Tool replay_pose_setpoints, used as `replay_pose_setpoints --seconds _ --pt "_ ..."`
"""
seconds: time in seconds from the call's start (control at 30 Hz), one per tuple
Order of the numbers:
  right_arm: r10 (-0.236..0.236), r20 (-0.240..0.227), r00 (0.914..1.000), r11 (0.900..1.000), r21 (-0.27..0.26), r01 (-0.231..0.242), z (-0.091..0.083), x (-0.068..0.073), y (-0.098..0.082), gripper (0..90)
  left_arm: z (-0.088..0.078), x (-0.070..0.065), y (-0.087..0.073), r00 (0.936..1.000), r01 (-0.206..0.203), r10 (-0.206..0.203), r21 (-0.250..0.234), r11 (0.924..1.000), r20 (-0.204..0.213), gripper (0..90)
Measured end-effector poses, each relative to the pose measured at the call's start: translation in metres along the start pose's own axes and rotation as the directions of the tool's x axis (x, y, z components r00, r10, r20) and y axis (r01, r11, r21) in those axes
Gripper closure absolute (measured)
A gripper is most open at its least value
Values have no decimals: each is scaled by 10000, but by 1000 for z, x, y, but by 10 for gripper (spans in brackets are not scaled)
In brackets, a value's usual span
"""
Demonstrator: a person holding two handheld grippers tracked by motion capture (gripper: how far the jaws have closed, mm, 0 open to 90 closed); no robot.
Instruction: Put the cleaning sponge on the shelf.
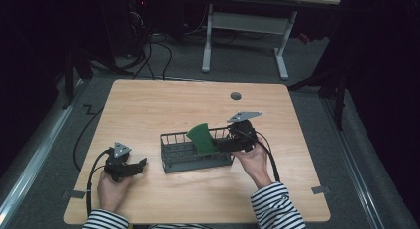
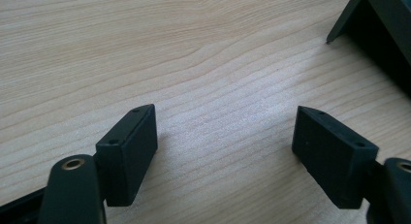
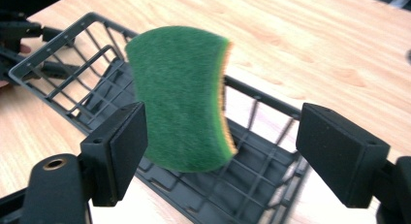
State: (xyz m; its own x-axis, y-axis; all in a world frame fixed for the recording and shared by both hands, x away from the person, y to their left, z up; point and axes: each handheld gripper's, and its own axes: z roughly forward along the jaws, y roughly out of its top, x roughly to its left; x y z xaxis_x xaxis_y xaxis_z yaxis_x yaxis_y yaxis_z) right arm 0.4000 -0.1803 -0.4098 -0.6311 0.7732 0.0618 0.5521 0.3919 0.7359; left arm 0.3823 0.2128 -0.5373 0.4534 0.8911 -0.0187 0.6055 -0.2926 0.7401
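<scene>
Two risks noted. Green scouring sponge with yellow backing [image 3: 181, 95] stands on edge in the right end of the dark grey wire basket [image 1: 176, 157], blurred, leaning on the rim; it could tip out over the rim onto the light wooden worktop [image 1: 148, 110], since nothing grips it. Right tongs [image 3: 220, 151] are wide apart, sponge near the left pad, contact uncertain. Left tongs [image 2: 225, 146] spread equally wide, empty, low over bare worktop just beside the basket.
</scene>
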Motion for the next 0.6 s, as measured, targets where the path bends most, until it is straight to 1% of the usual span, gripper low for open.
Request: replay_pose_setpoints --seconds 0.07,0.23,0.3,0.37,0.6 --pt "50 114 9999 9998 -181 -48 -5 -4 -2 204 0 0 0 10000 -2 2 2 10000 -1 250" --pt "387 412 9984 9979 -530 -365 -23 -17 -6 222 0 0 0 10000 1 -1 -4 10000 -2 250" --pt "458 540 9975 9967 -695 -420 -29 -21 -8 228 0 0 0 10000 2 -2 -2 10000 -1 250" --pt "635 658 9958 9941 -919 -574 -38 -27 -11 234 0 0 0 10000 -2 2 0 10000 -2 250" --pt "981 971 9904 9885 -1246 -857 -60 -40 -19 243 0 0 0 10000 2 -2 0 10000 -4 250"
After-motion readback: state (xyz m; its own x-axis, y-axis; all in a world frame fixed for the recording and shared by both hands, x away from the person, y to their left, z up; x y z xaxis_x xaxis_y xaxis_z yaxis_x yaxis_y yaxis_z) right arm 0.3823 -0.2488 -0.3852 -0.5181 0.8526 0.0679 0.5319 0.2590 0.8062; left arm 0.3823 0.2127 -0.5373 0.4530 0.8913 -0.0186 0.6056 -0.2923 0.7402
